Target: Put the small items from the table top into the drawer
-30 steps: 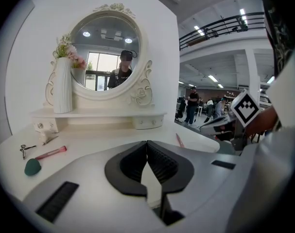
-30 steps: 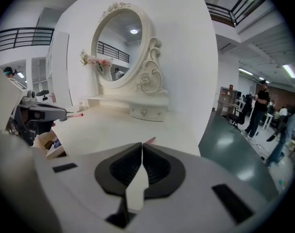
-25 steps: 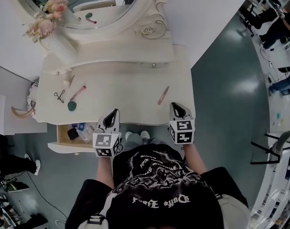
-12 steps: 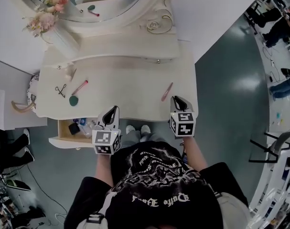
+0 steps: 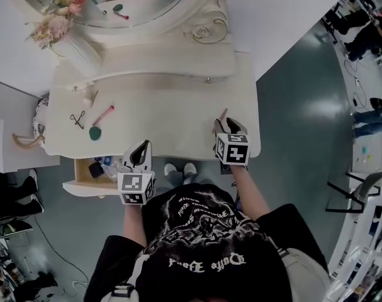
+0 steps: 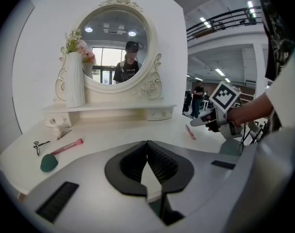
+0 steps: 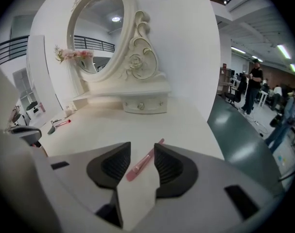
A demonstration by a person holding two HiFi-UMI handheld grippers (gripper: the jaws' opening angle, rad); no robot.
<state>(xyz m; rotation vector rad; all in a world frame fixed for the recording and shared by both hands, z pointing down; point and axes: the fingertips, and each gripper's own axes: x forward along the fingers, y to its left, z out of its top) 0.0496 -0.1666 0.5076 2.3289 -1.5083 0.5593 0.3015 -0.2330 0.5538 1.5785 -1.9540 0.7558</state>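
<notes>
A: Item one, the slim pink brush (image 7: 145, 161): where is it lying?

B: It is lying flat at the near right of the table top (image 5: 165, 118). The right gripper (image 7: 142, 166) is straddling it with jaws opening. The brush is sitting between the pads, which are not pressing it.

A: And the left gripper (image 6: 147, 154)?

B: It is hanging over the near edge, just right of the drawer. Its jaws are pressed together, with nothing between them.

A: What else is waiting on the top?

B: At the left, well apart from the brush, a green sponge (image 5: 95, 133) is lying beside a pink-handled tool (image 5: 104, 114). A small scissor-like metal tool (image 5: 77, 119) is lying to their left. Something pale is lying farther back, too small to name.

A: Containers?

B: The drawer (image 5: 84, 192) is standing open at the near left. It is holding a dark item (image 5: 96, 169) and a few paler ones, partly hidden by the left gripper.

A: Progress?

B: The task is looking partly done, in my judgement. Some things are lying in the drawer, and at least four are remaining on top.
</notes>
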